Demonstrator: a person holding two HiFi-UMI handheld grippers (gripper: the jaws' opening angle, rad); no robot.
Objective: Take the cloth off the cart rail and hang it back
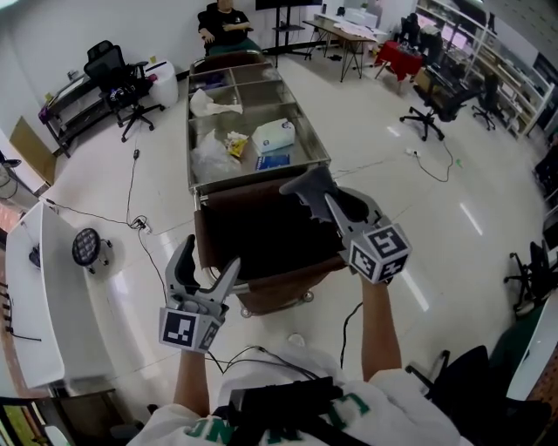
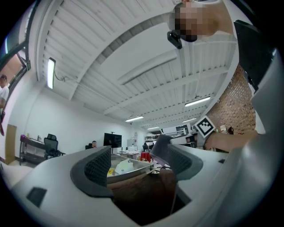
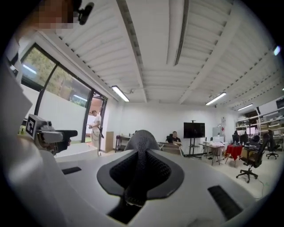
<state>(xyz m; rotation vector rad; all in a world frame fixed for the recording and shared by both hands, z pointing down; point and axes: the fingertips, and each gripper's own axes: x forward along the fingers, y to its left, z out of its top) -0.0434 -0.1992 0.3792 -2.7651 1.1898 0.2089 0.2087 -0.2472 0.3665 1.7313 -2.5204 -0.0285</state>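
A dark brown cloth [image 1: 261,235] hangs over the near end of a metal cart [image 1: 193,165] and drapes down its front. My right gripper [image 1: 307,190] is over the cloth's upper right corner by the cart rail. Its jaws are shut, and in the right gripper view [image 3: 141,150] the pads meet with no cloth showing between them. My left gripper [image 1: 206,272] stands open, low at the cloth's left side and apart from it. In the left gripper view [image 2: 140,162] the brown cloth [image 2: 146,190] shows beyond the open jaws, with the right gripper [image 2: 160,148] above it.
The cart's compartments hold a white box [image 1: 274,135], a blue packet [image 1: 273,161] and crumpled plastic bags [image 1: 212,157]. A white table [image 1: 35,287] stands at the left, and cables [image 1: 131,209] run across the floor. Office chairs [image 1: 118,78] and desks stand around, and a person [image 1: 225,26] sits beyond the cart.
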